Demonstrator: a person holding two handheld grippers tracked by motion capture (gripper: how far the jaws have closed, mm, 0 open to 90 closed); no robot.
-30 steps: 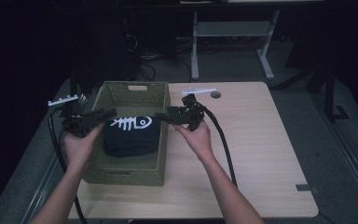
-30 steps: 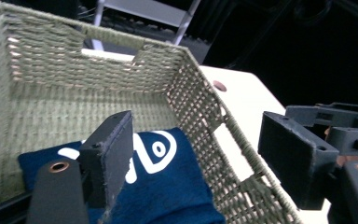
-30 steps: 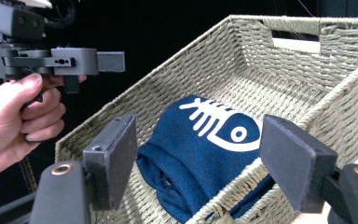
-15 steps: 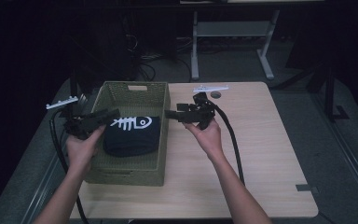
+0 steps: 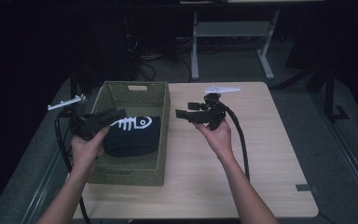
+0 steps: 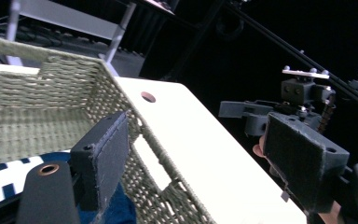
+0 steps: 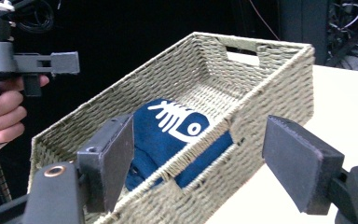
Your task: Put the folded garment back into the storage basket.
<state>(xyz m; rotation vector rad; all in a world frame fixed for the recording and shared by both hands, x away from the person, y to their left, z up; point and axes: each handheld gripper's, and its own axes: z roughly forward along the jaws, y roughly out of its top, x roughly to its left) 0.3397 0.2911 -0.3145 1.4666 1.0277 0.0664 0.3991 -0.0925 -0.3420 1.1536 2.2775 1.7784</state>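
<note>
Woven green basket [image 5: 133, 170] sits on the table's [image 5: 270, 182] left half; inside we see a folded navy garment [image 5: 133, 135] w/ white fish-skeleton print, toward the basket's near-left. L gripper [image 5: 103, 117] hovers over the basket's left rim, jaws spread wide, nothing between them. R gripper [image 5: 186, 114] is held above bare tabletop just right of the basket, jaws likewise apart & empty. Both grippers point toward each other across the basket.

A metal frame [image 5: 228, 37], perhaps a desk's, stands beyond the table [image 5: 279, 154].
</note>
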